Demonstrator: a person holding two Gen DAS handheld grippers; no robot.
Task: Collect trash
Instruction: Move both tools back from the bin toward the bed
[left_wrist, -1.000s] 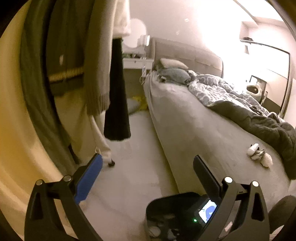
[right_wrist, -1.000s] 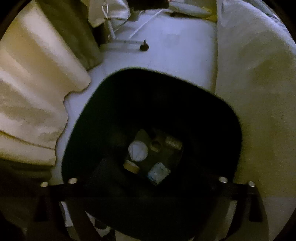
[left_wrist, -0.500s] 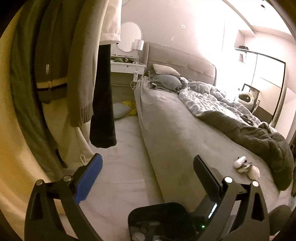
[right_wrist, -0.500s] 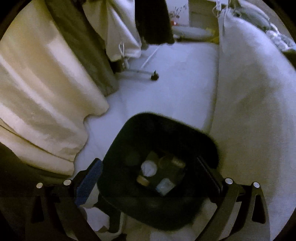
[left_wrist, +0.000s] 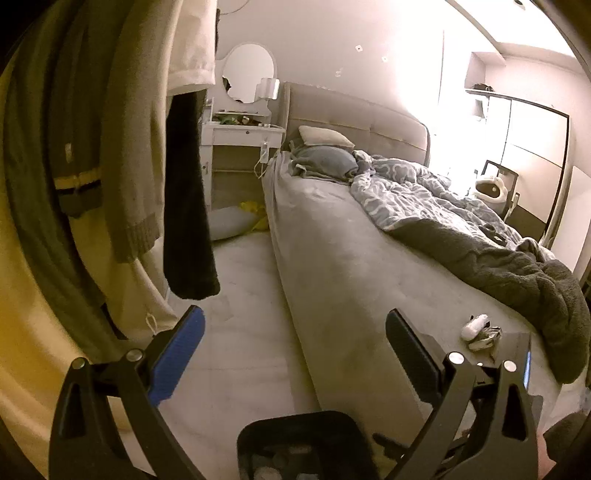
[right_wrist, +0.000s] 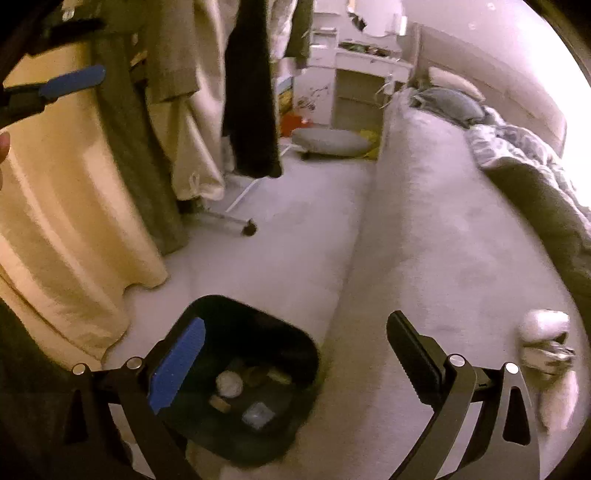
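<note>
Two grippers, left (left_wrist: 293, 345) and right (right_wrist: 295, 347), fingers spread wide, empty; one black bin (right_wrist: 236, 373)

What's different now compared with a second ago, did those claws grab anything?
Nothing was grabbed. The right claw rose out of the black bin and swung toward the bed, so the crumpled trash there comes into view. The left claw lifted too, and the bin slid low in its view. Both claws stayed open and empty; the bin's contents look unchanged.
</note>
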